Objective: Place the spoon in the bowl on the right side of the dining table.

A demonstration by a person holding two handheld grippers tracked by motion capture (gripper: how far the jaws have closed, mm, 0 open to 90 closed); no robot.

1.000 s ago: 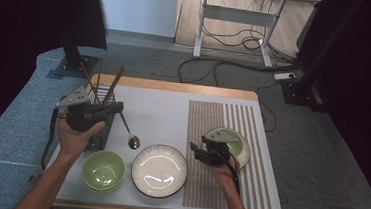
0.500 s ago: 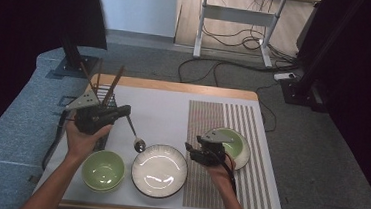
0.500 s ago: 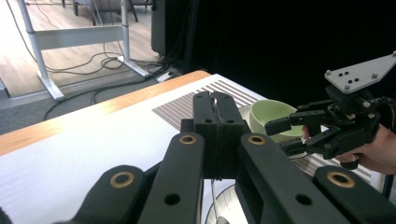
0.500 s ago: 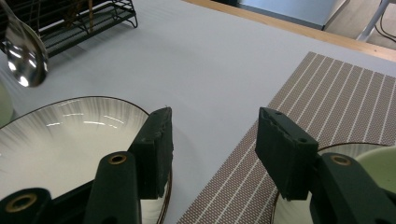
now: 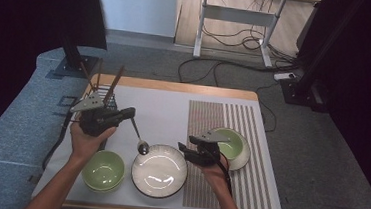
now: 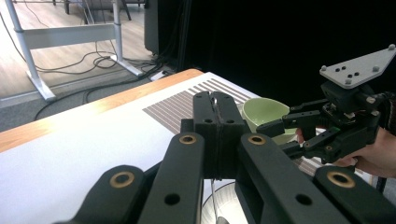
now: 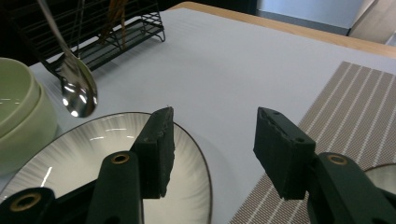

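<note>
My left gripper [image 5: 130, 113] is shut on the handle of a metal spoon [image 5: 140, 144], which slants down to the right. The spoon's bowl [image 7: 79, 95] hangs just above the far left rim of the white plate [image 5: 159, 171]. In the left gripper view the jaws [image 6: 216, 112] are pressed together over the thin handle. My right gripper [image 5: 184, 149] stands open at the plate's right rim, nothing between its fingers [image 7: 212, 140]. A pale green bowl [image 5: 232, 144] sits on a saucer behind the right gripper.
Stacked green bowls [image 5: 103, 170] stand left of the plate, near the front edge. A black wire rack [image 5: 105, 97] with wooden utensils is at the back left. A striped mat [image 5: 247, 184] covers the table's right part. The other hand's gripper [image 6: 327, 135] faces the left one.
The left gripper and the spoon have shifted slightly right toward the plate. The right gripper has stayed about where it was.
</note>
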